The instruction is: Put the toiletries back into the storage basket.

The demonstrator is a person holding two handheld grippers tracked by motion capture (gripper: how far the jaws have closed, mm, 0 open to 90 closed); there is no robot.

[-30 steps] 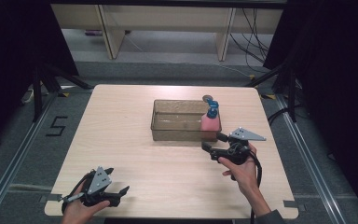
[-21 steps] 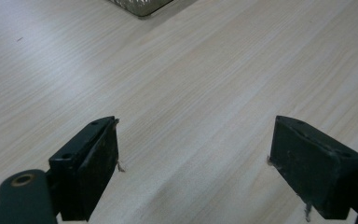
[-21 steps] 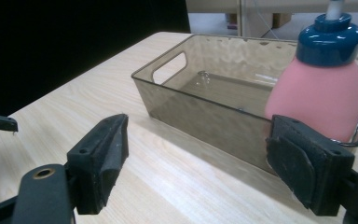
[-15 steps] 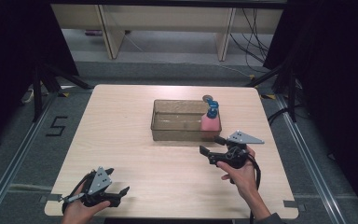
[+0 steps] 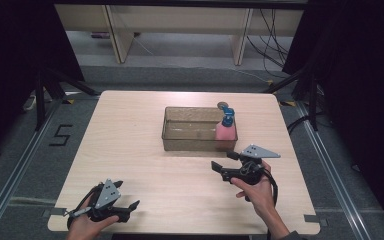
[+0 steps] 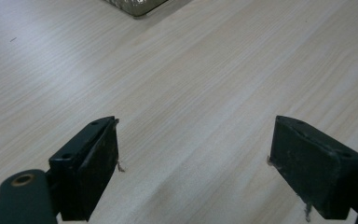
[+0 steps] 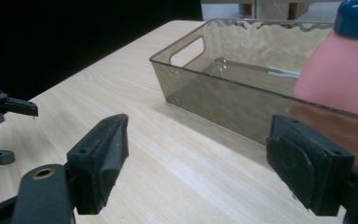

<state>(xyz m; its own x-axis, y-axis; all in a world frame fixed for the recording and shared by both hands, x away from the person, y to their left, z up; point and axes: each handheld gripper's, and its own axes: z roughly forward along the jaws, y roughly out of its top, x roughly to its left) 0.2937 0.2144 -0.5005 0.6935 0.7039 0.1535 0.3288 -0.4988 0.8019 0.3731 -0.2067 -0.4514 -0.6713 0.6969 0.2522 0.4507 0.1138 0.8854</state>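
High view shows my right gripper (image 5: pixel 220 169) just in front of the clear bin (image 5: pixel 190 142), jaws apart with nothing between them; the pink bottle (image 5: pixel 225 131) stands in the bin's right end. My left gripper (image 5: pixel 132 207), likewise spread, rests near the counter (image 5: pixel 130 130) edge.

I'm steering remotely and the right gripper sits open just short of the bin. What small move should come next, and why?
Probably ease the right gripper forward and up toward the pink bottle standing in the right end of the clear bin. Its jaws are open and empty, the near bin wall stands between them and the bottle, and the left gripper rests far off at the table's near edge.
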